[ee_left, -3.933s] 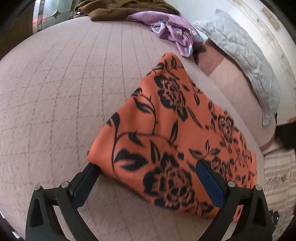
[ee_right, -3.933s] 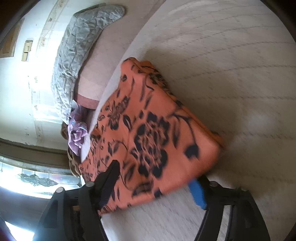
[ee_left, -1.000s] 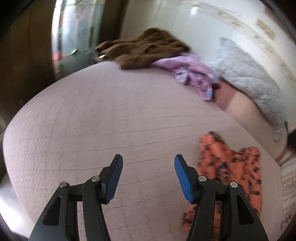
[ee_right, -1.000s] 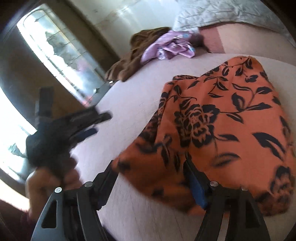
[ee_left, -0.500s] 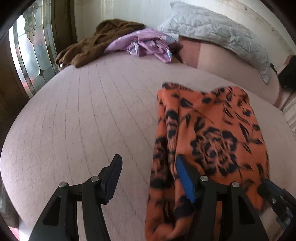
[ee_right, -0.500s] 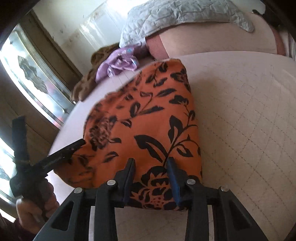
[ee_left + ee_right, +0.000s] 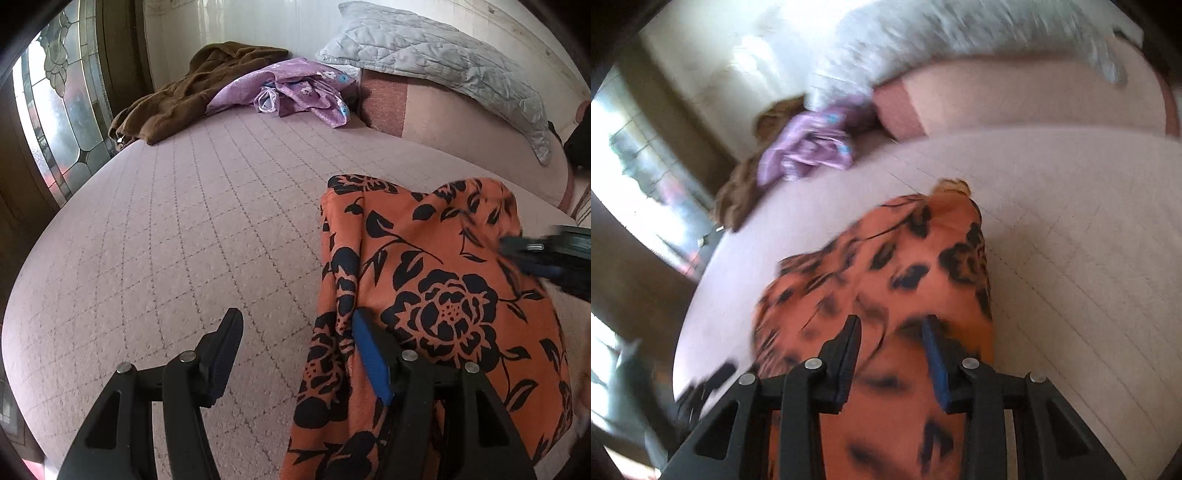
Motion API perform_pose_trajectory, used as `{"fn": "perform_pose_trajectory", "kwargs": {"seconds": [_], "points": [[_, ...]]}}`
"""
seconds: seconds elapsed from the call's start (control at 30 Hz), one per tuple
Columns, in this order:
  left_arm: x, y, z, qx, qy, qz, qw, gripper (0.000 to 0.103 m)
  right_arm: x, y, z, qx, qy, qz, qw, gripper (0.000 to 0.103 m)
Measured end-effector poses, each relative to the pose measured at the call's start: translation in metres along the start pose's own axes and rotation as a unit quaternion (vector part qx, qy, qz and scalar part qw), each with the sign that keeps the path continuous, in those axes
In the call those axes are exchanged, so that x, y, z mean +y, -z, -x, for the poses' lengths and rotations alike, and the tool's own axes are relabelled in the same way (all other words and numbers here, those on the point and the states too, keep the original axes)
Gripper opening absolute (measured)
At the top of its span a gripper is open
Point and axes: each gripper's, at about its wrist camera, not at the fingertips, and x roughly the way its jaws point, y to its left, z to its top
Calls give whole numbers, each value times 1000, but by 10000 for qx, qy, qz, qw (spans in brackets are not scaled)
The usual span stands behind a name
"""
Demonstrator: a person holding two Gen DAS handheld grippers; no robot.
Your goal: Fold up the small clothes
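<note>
Right gripper (image 7: pixel 890 354) fingers pinching orange floral cloth (image 7: pixel 908 266) on bed (image 7: pixel 1071 221).

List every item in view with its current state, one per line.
orange floral garment: partly folded, bunched, lifted at one side off the bed.
left gripper: open, garment edge between its fingers, not pinched.
right gripper: shut on the garment's cloth.
purple garment: crumpled, unfolded, at the bed's far end.
brown garment: heaped, unfolded, beside the purple one.
grey quilted pillow: lying against the wall.
bed: covered by a pink quilted spread.
</note>
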Motion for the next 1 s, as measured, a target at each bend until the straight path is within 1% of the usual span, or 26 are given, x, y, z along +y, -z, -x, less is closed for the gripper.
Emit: {"fn": "perform_pose_trajectory", "kwargs": {"seconds": [0.03, 0.07, 0.13, 0.2, 0.23, 0.27, 0.3, 0.37, 0.4, 0.43, 0.5, 0.57, 0.63, 0.67, 0.7, 0.8, 0.9, 1.0], "points": [[2, -2, -3, 9, 37, 9, 10000, 65, -5, -6, -16, 173, 113, -152, 9997, 37], [2, -2, -4, 21, 49, 23, 10000, 65, -9, -9, -29, 223, 227, -276, 9991, 37], [4, -3, -4, 33, 67, 70, 9999, 65, -4, -12, -31, 86, 361, -235, 9990, 38], [5, -4, -3, 56, 85, 119, 9999, 65, 5, -12, -28, 48, 485, -70, 9988, 39], [6, -4, -3, 61, 100, 146, 9998, 65, 12, -11, -22, -2, 437, 75, 9990, 41], [7, -4, -2, 59, 112, 164, 9998, 65, 17, -10, -18, -51, 325, 130, 9994, 40], [7, -3, -1, 50, 113, 162, 9998, 65, 24, -9, -11, -133, 56, 166, 9998, 40], [6, -2, 1, 5, 84, 100, 9999, 65, 38, -9, -1, -261, -231, 283, 9990, 40], [5, -1, 1, -22, 62, 56, 10000, 65, 46, -9, 2, -316, -311, 359, 9984, 40], [4, 0, 2, -39, 53, 27, 10000, 65, 59, -9, 1, -312, -431, 481, 9974, 40], [5, 1, 3, -50, 75, 38, 10000, 65, 73, -8, -8, -194, -473, 592, 9969, 40], [6, 1, 3, -53, 83, 46, 9999, 65, 81, -5, -28, 20, -397, 586, 9975, 40], [5, 2, 4, -63, 79, 23, 9999, 65, 78, -5, -55, 318, -235, 387, 9985, 39], [4, 2, 4, -64, 70, 4, 10000, 65, 72, -4, -68, 390, -174, 273, 9987, 39], [4, 2, 5, -84, 64, -9, 9999, 65, 71, -5, -69, 261, -219, 255, 9991, 39], [5, 3, 5, -74, 78, -6, 9999, 65, 75, -4, -60, 207, -148, 338, 9991, 39], [5, 2, 6, -68, 71, 2, 10000, 65, 77, 4, -36, 82, -140, 483, 9987, 39], [4, 3, 7, -71, 46, -6, 10000, 65, 65, 19, -3, -92, -136, 554, 9983, 39]]}}
